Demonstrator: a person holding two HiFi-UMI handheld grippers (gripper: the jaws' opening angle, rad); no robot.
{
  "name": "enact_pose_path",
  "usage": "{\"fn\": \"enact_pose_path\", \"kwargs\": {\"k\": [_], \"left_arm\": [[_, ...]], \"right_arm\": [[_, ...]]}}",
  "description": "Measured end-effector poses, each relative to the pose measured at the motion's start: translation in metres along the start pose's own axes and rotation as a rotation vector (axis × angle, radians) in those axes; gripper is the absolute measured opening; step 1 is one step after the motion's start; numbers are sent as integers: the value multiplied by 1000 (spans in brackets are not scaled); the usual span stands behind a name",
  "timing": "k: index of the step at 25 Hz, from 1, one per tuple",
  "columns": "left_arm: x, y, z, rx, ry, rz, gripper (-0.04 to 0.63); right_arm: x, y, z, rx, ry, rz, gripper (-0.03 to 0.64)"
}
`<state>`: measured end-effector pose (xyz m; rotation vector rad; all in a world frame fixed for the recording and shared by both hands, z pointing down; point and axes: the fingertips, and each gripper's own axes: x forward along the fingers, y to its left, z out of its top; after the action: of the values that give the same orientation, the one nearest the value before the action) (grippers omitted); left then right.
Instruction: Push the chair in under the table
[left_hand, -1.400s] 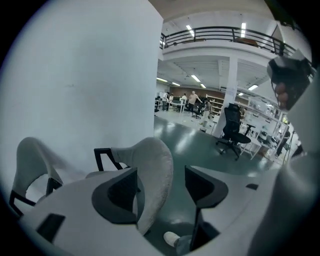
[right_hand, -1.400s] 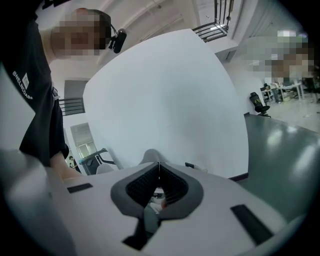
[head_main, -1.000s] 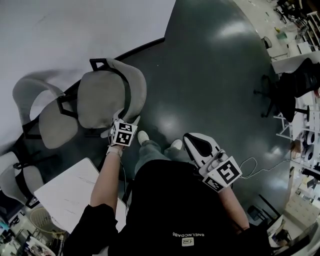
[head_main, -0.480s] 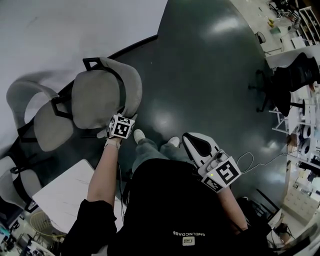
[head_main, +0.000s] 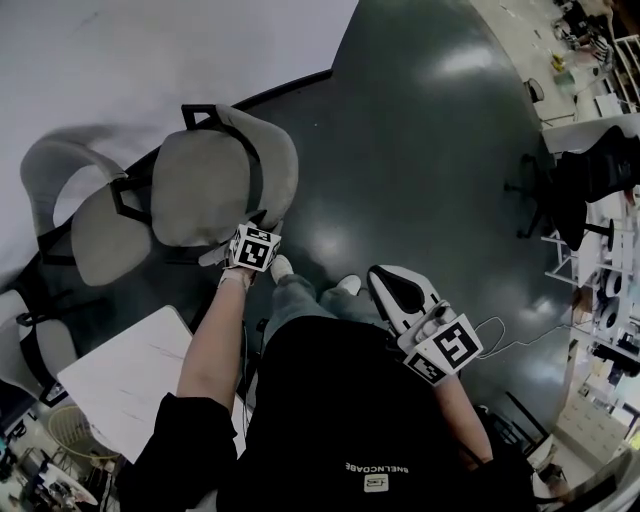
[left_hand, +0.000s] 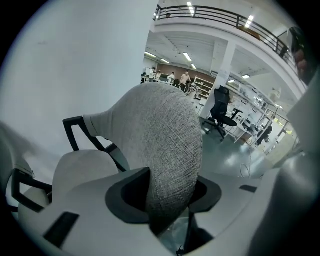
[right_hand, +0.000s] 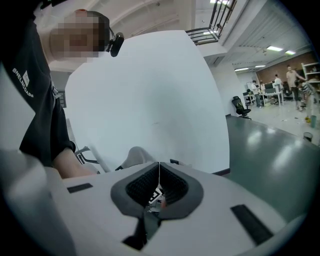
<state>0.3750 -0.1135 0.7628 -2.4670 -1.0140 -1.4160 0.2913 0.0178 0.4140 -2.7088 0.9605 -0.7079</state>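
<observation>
Two dark fingers (left_hand: 127, 192) of the left gripper (left_hand: 170, 200) have just been closing. Now they pinch the top of the soft rounded back (left_hand: 165, 135) of the grey cloth office chair with black arms (head_main: 205, 185), which fills the gap between them. The right gripper (right_hand: 157, 192) has its jaws pressed together on nothing and hangs by the person's right side. I think the grab is just done and the push has not begun. The chair stands on the shiny dark green floor (head_main: 420, 180), right at the edge of the big white table (head_main: 150, 60), with most of its seat not yet under it. Its seat front points at the table and its back faces the person, so its long line runs up and left in the head view, across the table's edge. Next, the left hand likely needs to keep the pinch tight and push straight along that line, so the chair does not swing into the second grey chair (head_main: 85, 225) just beside it.
</observation>
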Motion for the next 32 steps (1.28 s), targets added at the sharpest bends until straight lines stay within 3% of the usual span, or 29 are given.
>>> {"fn": "enact_pose_path", "kwargs": {"k": [5,11,18,26,32], "left_arm": [[-2,-1,0,-37,7,-6,169],[0,0,1,-55,11,56,155],[-5,-11,-14,-67,28,109,146],[-15,-33,-33,-92,41,170,147],[-22,-58,-48,-87,63,182,149]], "right_arm": [[3,1,4,12,-11,26,11],[3,-10,11,-7,-11,81,11],[-2,-34,22,-45,6,199,11],[-4,-65,22,30,47,311,11],[-4,-64,15,27,102,428,11]]}}
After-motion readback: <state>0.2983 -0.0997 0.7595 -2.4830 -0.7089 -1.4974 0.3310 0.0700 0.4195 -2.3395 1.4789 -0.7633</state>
